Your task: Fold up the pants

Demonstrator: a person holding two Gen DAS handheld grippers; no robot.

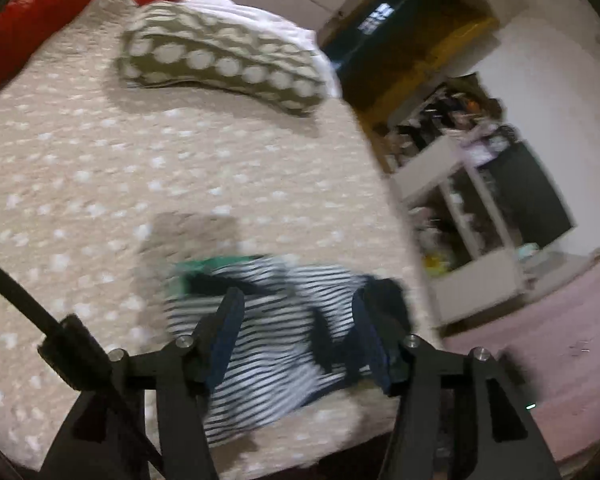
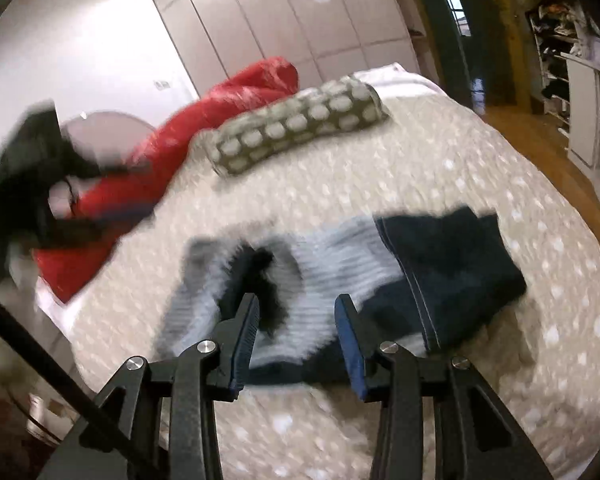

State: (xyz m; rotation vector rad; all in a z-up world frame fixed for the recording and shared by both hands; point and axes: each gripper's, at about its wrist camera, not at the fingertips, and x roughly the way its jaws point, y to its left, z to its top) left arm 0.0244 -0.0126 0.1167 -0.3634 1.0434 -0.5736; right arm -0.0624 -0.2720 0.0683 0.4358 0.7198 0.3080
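The pants (image 1: 260, 344) are navy-and-white striped with a green band at the top and a dark navy part. They lie bunched on the beige dotted bedspread (image 1: 100, 180). My left gripper (image 1: 298, 312) hovers just over them, its jaws apart, and no cloth is pinched between the blue pads. In the right wrist view the pants (image 2: 340, 264) show a pale striped half and a dark navy half (image 2: 452, 264). My right gripper (image 2: 298, 302) is open above their near edge, holding nothing. Both views are blurred.
An olive pillow with white dots (image 1: 220, 64) (image 2: 300, 128) lies further up the bed, beside a red quilt (image 1: 60, 8) (image 2: 220, 112). The bed's edge runs close on the right, with white shelves (image 1: 460, 200) beyond. A dark blurred shape (image 2: 24, 184) sits at far left.
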